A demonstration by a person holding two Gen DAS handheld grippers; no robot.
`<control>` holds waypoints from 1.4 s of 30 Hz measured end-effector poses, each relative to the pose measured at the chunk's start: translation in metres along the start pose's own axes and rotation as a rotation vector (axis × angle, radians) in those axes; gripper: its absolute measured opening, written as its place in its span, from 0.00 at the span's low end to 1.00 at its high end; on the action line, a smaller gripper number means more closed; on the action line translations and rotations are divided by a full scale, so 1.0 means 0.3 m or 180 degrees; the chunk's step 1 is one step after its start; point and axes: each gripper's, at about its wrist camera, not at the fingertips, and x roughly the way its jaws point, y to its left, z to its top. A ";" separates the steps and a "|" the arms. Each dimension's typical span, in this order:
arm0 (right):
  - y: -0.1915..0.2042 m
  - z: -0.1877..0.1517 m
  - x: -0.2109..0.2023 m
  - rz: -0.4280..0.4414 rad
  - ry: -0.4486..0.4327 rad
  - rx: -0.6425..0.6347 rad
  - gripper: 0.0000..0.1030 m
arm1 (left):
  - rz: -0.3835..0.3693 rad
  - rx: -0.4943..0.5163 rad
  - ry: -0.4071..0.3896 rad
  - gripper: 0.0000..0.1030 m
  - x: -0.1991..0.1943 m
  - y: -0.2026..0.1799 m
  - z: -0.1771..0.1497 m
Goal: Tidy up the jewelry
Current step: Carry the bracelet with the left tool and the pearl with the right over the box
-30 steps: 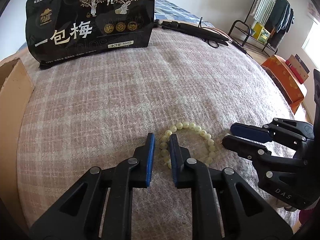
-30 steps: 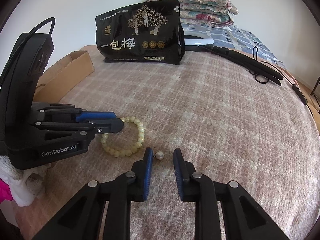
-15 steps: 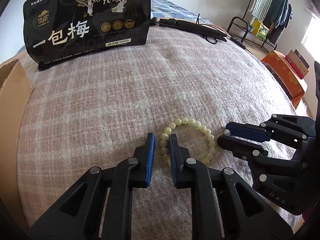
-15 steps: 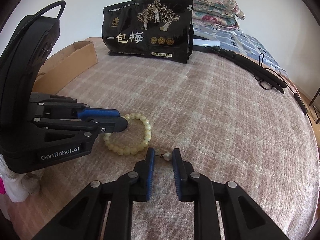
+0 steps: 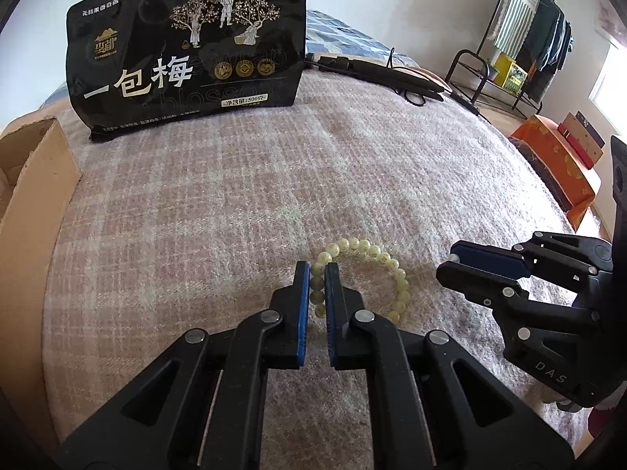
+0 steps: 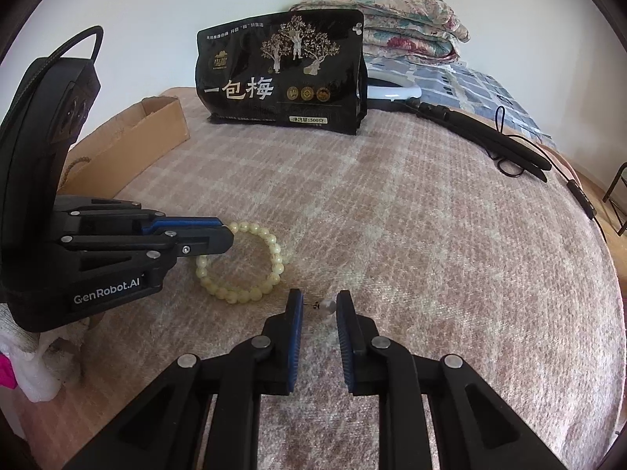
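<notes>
A home bedroom: a bed (image 6: 431, 215) under a pink checked blanket (image 5: 274, 196), folded floral quilts (image 6: 403, 23) stacked against the wall, and a clothes rack (image 5: 537, 43) hung with garments near the window.

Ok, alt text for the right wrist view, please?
The right tool brackets a small pearl earring on a pink plaid blanket, jaws apart. Beside it, the left tool grips a pale yellow beaded bracelet; a black snack bag stands behind.
</notes>
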 end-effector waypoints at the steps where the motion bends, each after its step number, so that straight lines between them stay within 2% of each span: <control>1: -0.003 0.000 -0.008 -0.0003 -0.0012 0.0008 0.15 | 0.0005 0.0006 -0.0025 0.05 -0.012 0.000 0.000; 18: 0.001 0.032 -0.144 -0.0062 -0.0191 0.0078 0.15 | 0.0103 0.0112 -0.0424 0.05 -0.237 -0.006 0.028; 25: 0.035 0.078 -0.194 -0.0062 -0.0271 0.0056 0.15 | 0.0135 0.0078 -0.0585 0.05 -0.350 0.026 0.040; 33: 0.117 0.160 -0.224 -0.0004 -0.0374 -0.0008 0.15 | 0.0251 0.0007 -0.0727 0.05 -0.460 0.119 0.041; 42: 0.260 0.254 -0.203 0.0170 -0.0433 -0.0093 0.15 | 0.0416 -0.0135 -0.0820 0.05 -0.547 0.304 0.055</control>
